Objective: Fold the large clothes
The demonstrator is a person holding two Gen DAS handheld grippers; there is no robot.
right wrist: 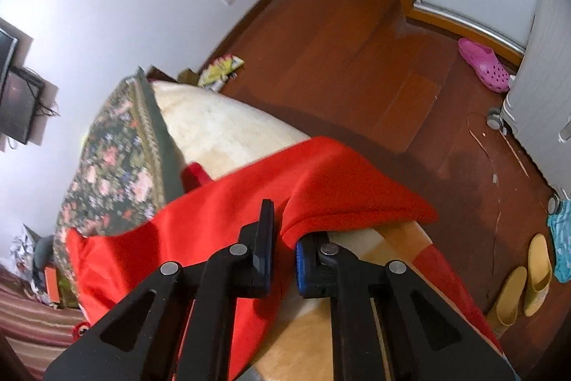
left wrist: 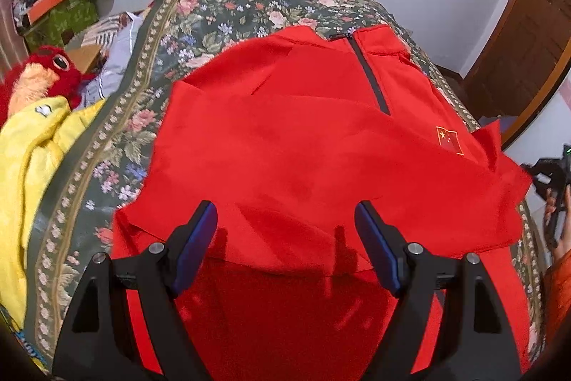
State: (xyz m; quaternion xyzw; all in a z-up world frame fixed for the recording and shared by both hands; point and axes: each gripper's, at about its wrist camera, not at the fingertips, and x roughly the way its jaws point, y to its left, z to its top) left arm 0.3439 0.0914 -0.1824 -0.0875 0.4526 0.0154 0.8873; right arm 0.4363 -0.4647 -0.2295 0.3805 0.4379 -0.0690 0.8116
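Note:
A large red pullover with a dark neck zipper and a small flag emblem lies spread on the floral bedspread. My left gripper hovers open over its near hem, blue pads wide apart with nothing between them. In the right wrist view, the right gripper is shut on a fold of the red pullover at the bed's edge. The fabric drapes over the right fingertip and hides it. The rest of the cloth trails left across the bedspread.
A yellow garment and a red plush toy lie left of the bed. The bare cream mattress shows at the bed's corner. On the wooden floor are yellow slippers and a pink clog, beside a white cabinet.

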